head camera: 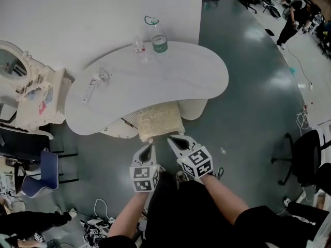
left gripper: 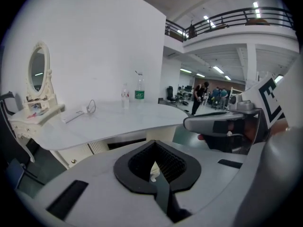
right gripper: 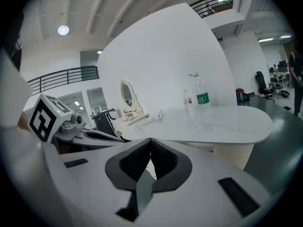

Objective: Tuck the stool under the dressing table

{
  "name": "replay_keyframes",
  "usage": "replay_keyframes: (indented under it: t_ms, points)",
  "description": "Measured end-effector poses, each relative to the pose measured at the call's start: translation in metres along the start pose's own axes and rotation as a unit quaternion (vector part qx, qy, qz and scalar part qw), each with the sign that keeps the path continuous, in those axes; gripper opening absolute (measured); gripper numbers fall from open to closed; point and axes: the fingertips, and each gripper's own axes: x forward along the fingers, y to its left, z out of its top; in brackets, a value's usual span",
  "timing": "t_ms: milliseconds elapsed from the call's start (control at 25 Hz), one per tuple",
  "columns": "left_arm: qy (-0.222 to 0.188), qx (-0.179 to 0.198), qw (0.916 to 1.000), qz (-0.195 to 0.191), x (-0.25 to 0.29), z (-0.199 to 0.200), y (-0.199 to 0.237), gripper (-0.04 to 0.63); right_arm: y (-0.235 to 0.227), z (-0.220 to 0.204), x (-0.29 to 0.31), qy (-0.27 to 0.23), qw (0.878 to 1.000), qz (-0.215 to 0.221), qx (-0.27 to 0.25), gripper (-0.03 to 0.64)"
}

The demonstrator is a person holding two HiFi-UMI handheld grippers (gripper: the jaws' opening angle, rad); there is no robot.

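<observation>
The stool (head camera: 160, 120), its cream patterned cushion showing, sits partly under the near edge of the white dressing table (head camera: 176, 79). Just in front of it the left gripper (head camera: 149, 148) and right gripper (head camera: 174, 140) hover side by side, each with jaws pressed together and holding nothing. Two bottles (head camera: 159, 37) stand at the table's far edge.

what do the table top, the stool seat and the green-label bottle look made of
Table top: smooth white with a faint sheen, maybe lacquered board or stone.
Stool seat: cream fabric with a woven pattern, looks padded.
Green-label bottle: clear, see-through walls, probably plastic.
</observation>
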Motion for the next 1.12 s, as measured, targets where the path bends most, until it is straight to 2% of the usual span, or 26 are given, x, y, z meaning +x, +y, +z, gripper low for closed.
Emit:
replay_keyframes:
  t_ms: [360, 560, 880, 1120]
  points:
    - [-0.063, -0.031, 0.9975, -0.006, -0.043, 0.052, 0.011, 0.006, 0.019, 0.042, -0.024, -0.027, 0.999, -0.005, -0.045, 0.006]
    - [-0.094, 0.007, 0.9955, 0.010, -0.067, 0.071, 0.020, 0.006, 0.039, 0.065, -0.029, -0.043, 0.997, -0.010, -0.061, 0.006]
    - [-0.127, 0.023, 0.9917, -0.009, -0.093, 0.079, 0.028, 0.006, 0.074, 0.088, -0.025, -0.067, 0.995, -0.021, -0.076, 0.006]
    - [-0.135, 0.035, 0.9900, -0.018, -0.105, 0.078, 0.031, 0.006, 0.097, 0.097, -0.021, -0.075, 0.993, -0.024, -0.086, 0.006]
